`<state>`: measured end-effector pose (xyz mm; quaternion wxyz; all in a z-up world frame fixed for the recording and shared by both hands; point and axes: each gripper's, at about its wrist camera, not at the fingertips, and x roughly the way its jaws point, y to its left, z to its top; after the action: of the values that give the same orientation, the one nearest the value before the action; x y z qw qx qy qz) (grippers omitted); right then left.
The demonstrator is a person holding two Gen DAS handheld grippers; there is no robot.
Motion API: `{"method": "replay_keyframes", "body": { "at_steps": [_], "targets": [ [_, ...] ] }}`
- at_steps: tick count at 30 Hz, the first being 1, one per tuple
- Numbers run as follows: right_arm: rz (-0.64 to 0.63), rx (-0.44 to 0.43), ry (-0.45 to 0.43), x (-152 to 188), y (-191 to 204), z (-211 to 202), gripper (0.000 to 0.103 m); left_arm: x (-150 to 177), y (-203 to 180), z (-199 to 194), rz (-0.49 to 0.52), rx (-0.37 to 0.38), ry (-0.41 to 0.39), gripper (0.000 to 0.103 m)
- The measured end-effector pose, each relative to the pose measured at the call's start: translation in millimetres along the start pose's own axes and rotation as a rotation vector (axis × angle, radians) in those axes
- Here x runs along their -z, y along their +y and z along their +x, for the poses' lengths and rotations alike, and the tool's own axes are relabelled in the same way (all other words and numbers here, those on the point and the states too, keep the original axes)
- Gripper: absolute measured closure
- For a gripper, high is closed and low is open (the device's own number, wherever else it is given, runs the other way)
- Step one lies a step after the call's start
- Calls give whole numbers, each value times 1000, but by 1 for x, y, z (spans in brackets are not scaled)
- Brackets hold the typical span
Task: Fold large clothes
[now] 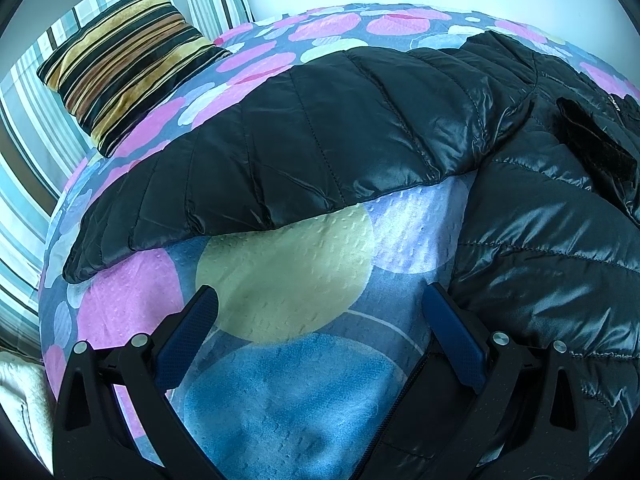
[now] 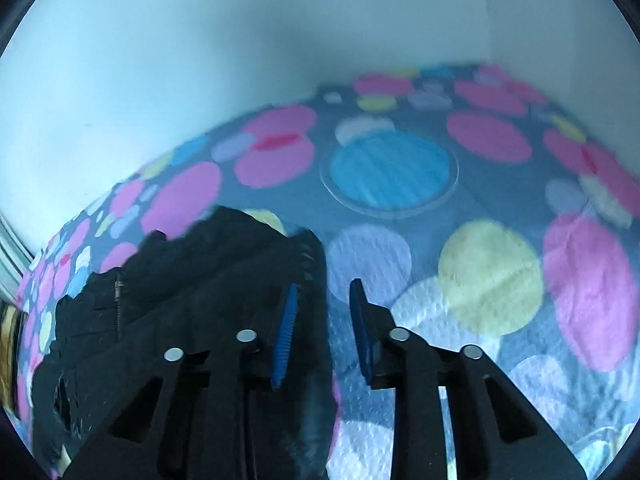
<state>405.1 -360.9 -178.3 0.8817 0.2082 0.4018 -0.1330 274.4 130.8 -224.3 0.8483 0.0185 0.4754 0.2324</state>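
While the left gripper point(image 1: 318, 308) hangs with its blue pads spread wide and nothing between them, only the spotted bedspread point(image 1: 280, 280) shows in the gap, its big yellow-green circle right under the opening. The right-hand pad of that gripper sits just beside the body of the black puffer jacket point(image 1: 540, 260), and what looks like a zip edge of the jacket runs under that finger. Across the top of the view one quilted sleeve point(image 1: 280, 152) stretches out flat toward the striped cushion point(image 1: 124, 64) at the head of the bed.

Over on the other side, the right gripper point(image 2: 322, 332) has its jaws nearly together, a narrow slot left between the pads, and I can see bedspread through that slot, so nothing is pinched. The picture there is smeared. Just to the left of those fingers lies a crumpled edge of the jacket point(image 2: 192, 300), with a short length of zip showing.

My read: the jacket is spread on the bed and no fold looks finished; both hands are empty, so we're between grasps. Next, I'd say, each gripper needs to bite an edge — the left could take the outstretched sleeve and bring it across the body. Slippery shell fabric, so a deep pinch would be wise.
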Motion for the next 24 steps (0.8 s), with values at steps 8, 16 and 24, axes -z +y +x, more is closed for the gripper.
{"method": "replay_keyframes", "body": {
  "at_steps": [8,16,24],
  "targets": [
    [-76,-29,114,32,28,54,86,0,-2,-1,2,-5,-1,2],
    [-95,4,34,23,31,21,86,-1,-1,-1,-3,2,1,2],
    [-132,43,20,7,43,37,86,-2,-1,0,-3,3,3,2]
  ]
}}
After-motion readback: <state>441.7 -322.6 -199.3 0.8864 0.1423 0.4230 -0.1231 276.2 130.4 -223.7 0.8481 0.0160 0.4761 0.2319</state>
